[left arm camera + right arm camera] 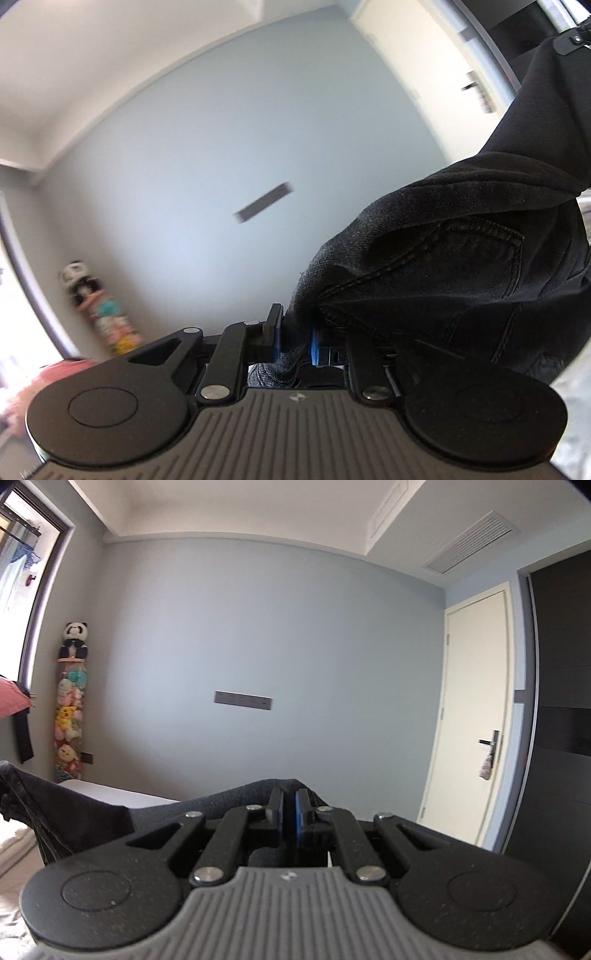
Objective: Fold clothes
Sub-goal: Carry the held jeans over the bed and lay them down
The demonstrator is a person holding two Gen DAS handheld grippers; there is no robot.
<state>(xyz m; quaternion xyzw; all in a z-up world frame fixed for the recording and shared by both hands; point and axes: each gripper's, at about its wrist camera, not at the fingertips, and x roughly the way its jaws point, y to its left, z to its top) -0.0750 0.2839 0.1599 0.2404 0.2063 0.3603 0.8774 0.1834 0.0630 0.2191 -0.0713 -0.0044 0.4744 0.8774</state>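
Note:
A pair of black jeans (461, 266) hangs in the air in the left wrist view, its stitched pocket facing the camera. My left gripper (295, 332) is shut on a bunched fold of the denim, which fills the gap between the blue pads. The cloth stretches up to the right, where part of the other gripper (570, 40) shows at the top corner. In the right wrist view my right gripper (289, 806) is shut on an edge of the same black jeans (92, 812), which drape away to the left below it.
Both views face a pale blue wall with a grey switch panel (243, 700). A tall stack of plush toys (70, 716) topped by a panda stands in the left corner by a window. A white door (476, 716) and a dark wardrobe (561, 709) are at the right.

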